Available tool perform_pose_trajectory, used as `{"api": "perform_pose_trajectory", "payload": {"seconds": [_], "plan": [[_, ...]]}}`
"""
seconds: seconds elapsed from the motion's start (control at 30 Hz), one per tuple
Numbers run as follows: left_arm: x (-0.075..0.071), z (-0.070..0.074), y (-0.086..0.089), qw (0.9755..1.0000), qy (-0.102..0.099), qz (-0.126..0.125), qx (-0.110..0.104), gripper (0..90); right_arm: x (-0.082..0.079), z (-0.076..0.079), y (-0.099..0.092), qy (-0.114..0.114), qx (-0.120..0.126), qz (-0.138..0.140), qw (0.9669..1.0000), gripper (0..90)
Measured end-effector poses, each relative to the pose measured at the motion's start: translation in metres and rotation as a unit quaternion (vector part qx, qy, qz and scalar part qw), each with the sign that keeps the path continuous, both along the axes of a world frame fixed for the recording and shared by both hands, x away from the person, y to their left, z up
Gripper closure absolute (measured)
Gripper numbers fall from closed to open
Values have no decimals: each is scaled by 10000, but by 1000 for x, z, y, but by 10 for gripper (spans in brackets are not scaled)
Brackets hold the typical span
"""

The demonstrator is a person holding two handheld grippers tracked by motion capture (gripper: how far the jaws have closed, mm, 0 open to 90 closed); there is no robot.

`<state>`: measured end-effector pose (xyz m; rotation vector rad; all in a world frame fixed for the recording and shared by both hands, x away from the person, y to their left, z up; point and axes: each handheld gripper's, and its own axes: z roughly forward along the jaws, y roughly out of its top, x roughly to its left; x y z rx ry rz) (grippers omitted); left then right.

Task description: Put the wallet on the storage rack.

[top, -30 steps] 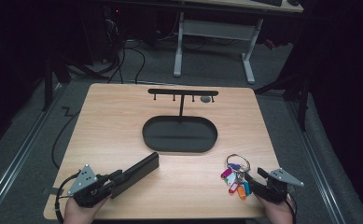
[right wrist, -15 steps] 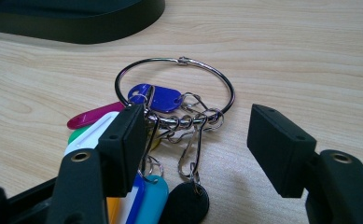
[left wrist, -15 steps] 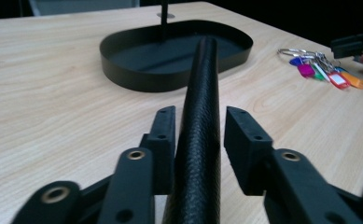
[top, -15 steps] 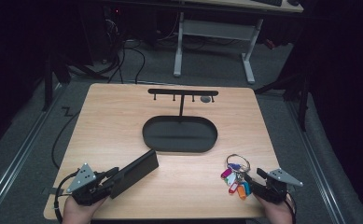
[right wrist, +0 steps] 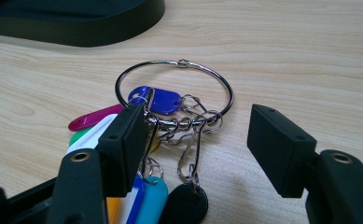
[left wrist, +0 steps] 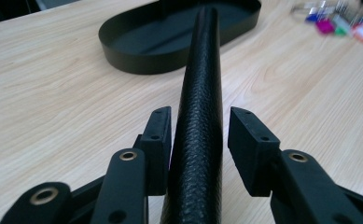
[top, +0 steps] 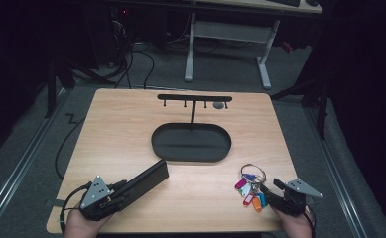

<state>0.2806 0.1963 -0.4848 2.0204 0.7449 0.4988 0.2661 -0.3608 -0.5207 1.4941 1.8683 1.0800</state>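
While the left gripper (left wrist: 200,135) opens, its fingers (left wrist: 158,135) straddle the black case (left wrist: 200,84)

Key tags (right wrist: 137,200) cut off below; blurred tags (left wrist: 342,23) at frame edge.

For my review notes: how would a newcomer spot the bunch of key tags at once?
Start at the black oval tray mid-table, then go toward the table's near right corner. The key tags lie just before the right gripper: coloured plastic tags on a large metal ring, unlike the plain black wallet opposite.
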Motion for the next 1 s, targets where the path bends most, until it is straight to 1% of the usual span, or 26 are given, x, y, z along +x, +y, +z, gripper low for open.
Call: {"api": "perform_pose_trajectory", "payload": {"seconds": [0.03, 0.07, 0.1, 0.13, 0.2, 0.23, 0.27, 0.3, 0.33, 0.37, 0.43, 0.5, 0.53, 0.57, 0.6, 0.63, 0.67, 0.77, 0.8, 0.83, 0.87, 0.9, 0.93, 0.97, 1.0], "plan": [[0, 2, -1, 9999, 9, -15, 139, 614, 0, 0, 0, 3, 16, -1, 10000, 373], [0, 2, -1, 9999, 9, -15, 139, 621, 0, 0, 0, 3, 16, -1, 10000, 373], [1, 5, -4, 9995, 57, -80, 304, 629, -1, 0, 0, 10, 24, 9, 10000, 373], [1, 6, -5, 9992, 65, -95, 380, 634, -1, 0, 0, 17, 32, 3, 10000, 373], [2, 9, -7, 9980, 99, -156, 605, 645, -1, 0, -1, 13, 34, 15, 10000, 372], [2, 9, -7, 9980, 99, -156, 605, 646, -1, 0, -1, 13, 34, 15, 10000, 372], [3, 10, -8, 9977, 132, -158, 649, 646, 0, 0, -2, 16, 48, 17, 10000, 372], [5, 13, -9, 9966, 188, -201, 773, 646, 0, -1, -3, 26, 57, 23, 10000, 372], [5, 13, -9, 9966, 188, -201, 773, 646, 0, -1, -3, 27, 66, 24, 10000, 372], [8, 16, -11, 9949, 271, -264, 938, 648, 0, -1, -4, 29, 76, 29, 10000, 372], [10, 20, -14, 9927, 337, -332, 1106, 652, 0, 0, -5, 21, 82, 36, 10000, 372], [12, 24, -18, 9898, 384, -407, 1310, 653, 0, 0, -5, 8, 83, 56, 9999, 372], [12, 24, -18, 9898, 384, -407, 1310, 654, 0, 0, -5, 8, 83, 56, 9999, 372], [15, 28, -21, 9867, 466, -474, 1486, 657, 0, 0, -5, 9, 94, 73, 9999, 372], [15, 28, -21, 9867, 466, -474, 1486, 659, 0, 0, -5, 9, 94, 73, 9999, 372], [17, 32, -25, 9838, 530, -509, 1634, 661, 1, 0, -4, 24, 103, 85, 9999, 372], [19, 35, -26, 9823, 604, -517, 1697, 662, 1, 0, -4, 18, 90, 99, 9999, 372], [26, 40, -29, 9781, 816, -597, 1821, 665, 1, 0, -4, 13, 93, 127, 9999, 372], [26, 40, -29, 9781, 816, -597, 1821, 666, 1, 0, -4, 13, 93, 127, 9999, 372], [28, 43, -31, 9755, 897, -630, 1906, 667, 1, 0, -4, 12, 97, 130, 9999, 372], [30, 44, -33, 9740, 936, -644, 1958, 666, 1, 0, -4, 9, 101, 132, 9999, 372], [31, 45, -35, 9719, 991, -667, 2029, 667, 1, 0, -4, 9, 105, 129, 9999, 373], [31, 45, -35, 9719, 991, -667, 2029, 666, 1, 0, -4, 9, 105, 129, 9999, 373], [33, 49, -37, 9674, 1064, -714, 2184, 665, 1, 0, -4, 13, 110, 125, 9999, 372], [34, 50, -38, 9658, 1092, -731, 2236, 663, 1, 0, -4, 18, 114, 124, 9999, 372]]}}
